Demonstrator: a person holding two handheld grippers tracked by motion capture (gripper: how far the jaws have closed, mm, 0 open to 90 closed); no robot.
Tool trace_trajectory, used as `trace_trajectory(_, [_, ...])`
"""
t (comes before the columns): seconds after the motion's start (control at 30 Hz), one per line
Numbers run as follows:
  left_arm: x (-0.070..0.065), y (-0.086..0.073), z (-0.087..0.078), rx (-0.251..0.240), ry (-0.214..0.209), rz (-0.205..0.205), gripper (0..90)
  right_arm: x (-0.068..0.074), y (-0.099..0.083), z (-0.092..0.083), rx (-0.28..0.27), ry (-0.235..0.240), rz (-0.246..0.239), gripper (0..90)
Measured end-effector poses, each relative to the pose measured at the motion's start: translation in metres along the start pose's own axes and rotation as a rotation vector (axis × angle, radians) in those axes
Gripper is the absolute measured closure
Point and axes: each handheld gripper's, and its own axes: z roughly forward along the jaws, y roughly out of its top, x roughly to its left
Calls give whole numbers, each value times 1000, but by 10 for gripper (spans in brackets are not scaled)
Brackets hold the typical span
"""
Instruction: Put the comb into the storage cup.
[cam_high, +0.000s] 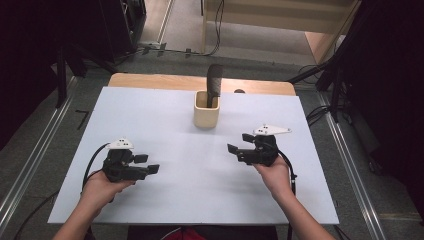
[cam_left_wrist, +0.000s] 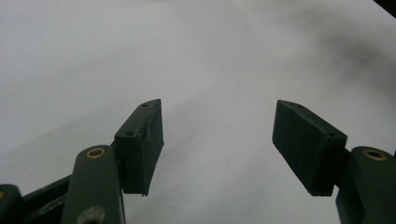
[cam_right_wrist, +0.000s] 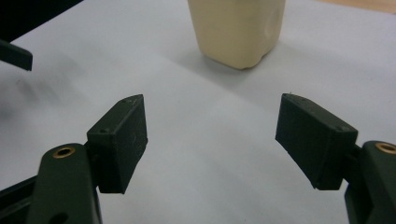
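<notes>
A cream square cup (cam_high: 206, 115) stands on the white table (cam_high: 165, 115) toward the back middle, with a dark flat tool (cam_high: 214, 84) sticking up out of it. In the right gripper view the cup (cam_right_wrist: 236, 29) stands ahead of the jaws, apart from them. My left gripper (cam_high: 147, 164) rests low at the front left, open, jaws pointing right, nothing between them (cam_left_wrist: 217, 144). My right gripper (cam_high: 239, 143) is at the front right, open and empty (cam_right_wrist: 210, 140), pointing left toward the table's middle.
The white board lies on a wooden tabletop (cam_high: 150, 80) whose edge shows at the back. Cables (cam_high: 320, 112) and metal rails (cam_high: 30, 155) run along the floor on both sides. Bare white surface lies between the two grippers.
</notes>
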Motion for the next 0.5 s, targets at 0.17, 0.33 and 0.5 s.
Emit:
trace_trajectory(0.17, [0, -1, 0, 5, -18, 5, 350, 1, -8, -1, 31, 15, -13, 233])
trace_trajectory(0.33, [2, -4, -5, -11, -27, 2, 350, 1, -15, -7, 48, 32, -14, 232])
trace_trajectory(0.5, [2, -7, -7, 0, -28, 8, 350, 2, -22, -15, 65, 53, 0, 232])
